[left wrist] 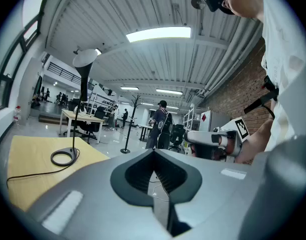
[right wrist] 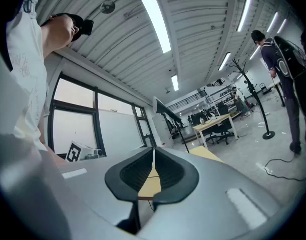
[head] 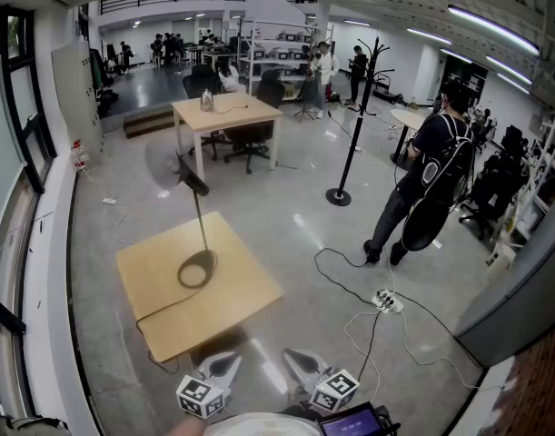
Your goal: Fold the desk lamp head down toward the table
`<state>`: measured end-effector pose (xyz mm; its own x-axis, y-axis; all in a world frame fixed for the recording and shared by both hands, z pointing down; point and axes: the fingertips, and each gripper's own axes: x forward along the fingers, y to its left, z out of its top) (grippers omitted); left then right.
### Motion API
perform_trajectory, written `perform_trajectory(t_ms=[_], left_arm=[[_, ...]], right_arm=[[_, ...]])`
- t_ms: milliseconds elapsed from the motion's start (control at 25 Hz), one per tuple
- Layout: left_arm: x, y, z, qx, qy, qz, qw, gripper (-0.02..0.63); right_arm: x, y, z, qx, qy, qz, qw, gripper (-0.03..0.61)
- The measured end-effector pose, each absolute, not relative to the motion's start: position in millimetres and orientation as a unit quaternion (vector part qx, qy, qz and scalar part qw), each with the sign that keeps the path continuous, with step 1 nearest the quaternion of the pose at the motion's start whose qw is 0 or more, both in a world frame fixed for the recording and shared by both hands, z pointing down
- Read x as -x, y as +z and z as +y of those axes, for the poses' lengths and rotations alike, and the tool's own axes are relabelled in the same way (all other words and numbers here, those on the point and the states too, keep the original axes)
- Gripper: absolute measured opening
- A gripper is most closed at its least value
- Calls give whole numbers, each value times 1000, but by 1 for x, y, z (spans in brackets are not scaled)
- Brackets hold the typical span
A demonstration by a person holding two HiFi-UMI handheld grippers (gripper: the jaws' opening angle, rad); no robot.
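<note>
1. We hold the left gripper (head: 228,361) and right gripper (head: 298,360) closed and empty, just short of the near edge of the desk (head: 245,291).
2. The lamp (head: 201,221) stands upright on the desk, well apart from both grippers — its head raised.

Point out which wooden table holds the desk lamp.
The near table, with the desk lamp standing on it; the far table has office chairs beside it.

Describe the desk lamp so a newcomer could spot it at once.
Find the small square wooden table nearest the camera. The desk lamp stands on it: a thin black stem rising from an open ring base, head raised. Unlike the black coat stand farther off, it sits on a tabletop.
</note>
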<state>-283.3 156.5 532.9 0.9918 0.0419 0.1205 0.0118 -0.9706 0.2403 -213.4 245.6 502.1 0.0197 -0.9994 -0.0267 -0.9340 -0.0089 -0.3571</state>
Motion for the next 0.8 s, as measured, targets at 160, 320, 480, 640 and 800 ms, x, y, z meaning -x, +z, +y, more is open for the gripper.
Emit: perform_trajectory(t_ms=[160, 320, 480, 640, 800], left_arm=[[285, 527, 159, -991, 57, 12, 119, 2], [287, 526, 159, -991, 54, 9, 119, 2], [285, 528, 157, -991, 55, 4, 119, 2], [281, 531, 154, -991, 56, 4, 121, 2], [276, 529, 150, -991, 55, 3, 122, 2]], right_arm=[[219, 500, 247, 694, -106, 702, 121, 48], [220, 506, 248, 693, -107, 705, 106, 48], [217, 502, 246, 694, -116, 702, 108, 48], [212, 510, 244, 695, -119, 701, 109, 48], [208, 511, 238, 692, -124, 703, 108, 48]])
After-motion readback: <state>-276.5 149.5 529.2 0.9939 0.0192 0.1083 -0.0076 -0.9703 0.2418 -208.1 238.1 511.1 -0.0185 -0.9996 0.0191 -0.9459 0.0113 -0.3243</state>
